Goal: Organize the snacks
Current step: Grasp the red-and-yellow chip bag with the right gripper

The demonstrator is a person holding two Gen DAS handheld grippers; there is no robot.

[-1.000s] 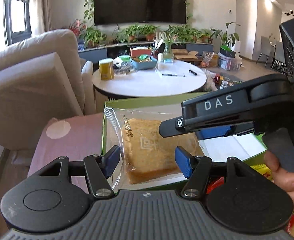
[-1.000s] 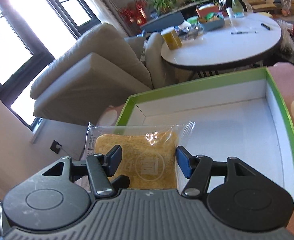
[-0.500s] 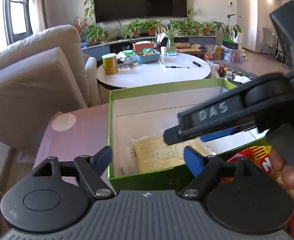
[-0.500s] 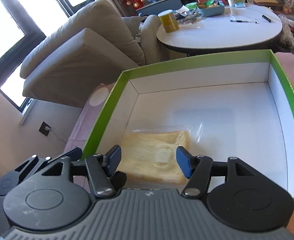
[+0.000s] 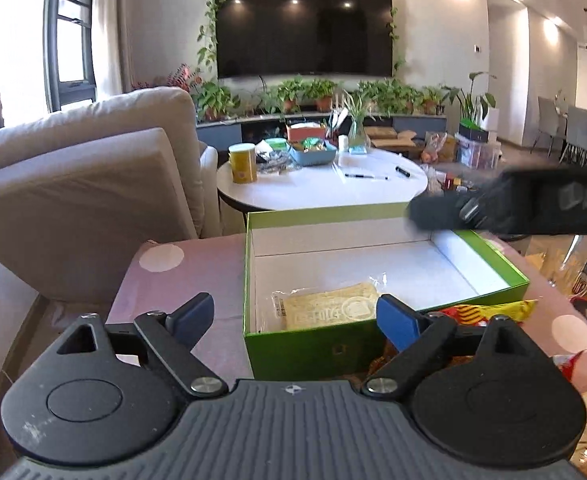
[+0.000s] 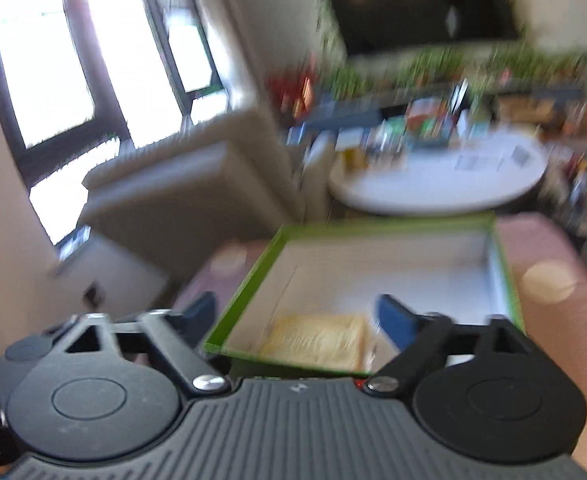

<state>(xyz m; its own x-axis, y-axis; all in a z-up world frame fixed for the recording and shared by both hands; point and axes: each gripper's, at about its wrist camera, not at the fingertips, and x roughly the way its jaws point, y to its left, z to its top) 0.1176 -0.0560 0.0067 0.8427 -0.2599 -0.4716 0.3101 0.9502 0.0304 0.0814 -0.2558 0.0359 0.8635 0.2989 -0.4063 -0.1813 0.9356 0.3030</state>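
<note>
The left gripper (image 5: 295, 316) stood wide open and empty, hovering just short of the green box (image 5: 313, 350). The right gripper (image 6: 295, 314), in a blurred view, was also spread wide, holding nothing. The wrapped bread (image 5: 327, 308) lay flat in the box's near-left corner, long axis running left to right. A red and yellow snack bag (image 5: 489, 312) lay outside the box's near-right wall, nearer the right gripper, probably next.

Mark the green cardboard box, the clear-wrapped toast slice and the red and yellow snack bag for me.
green cardboard box (image 5: 313, 350): left wrist view, near outer wall.
clear-wrapped toast slice (image 5: 329, 307): left wrist view, middle of the bread.
red and yellow snack bag (image 5: 489, 312): left wrist view, top edge of the bag.
</note>
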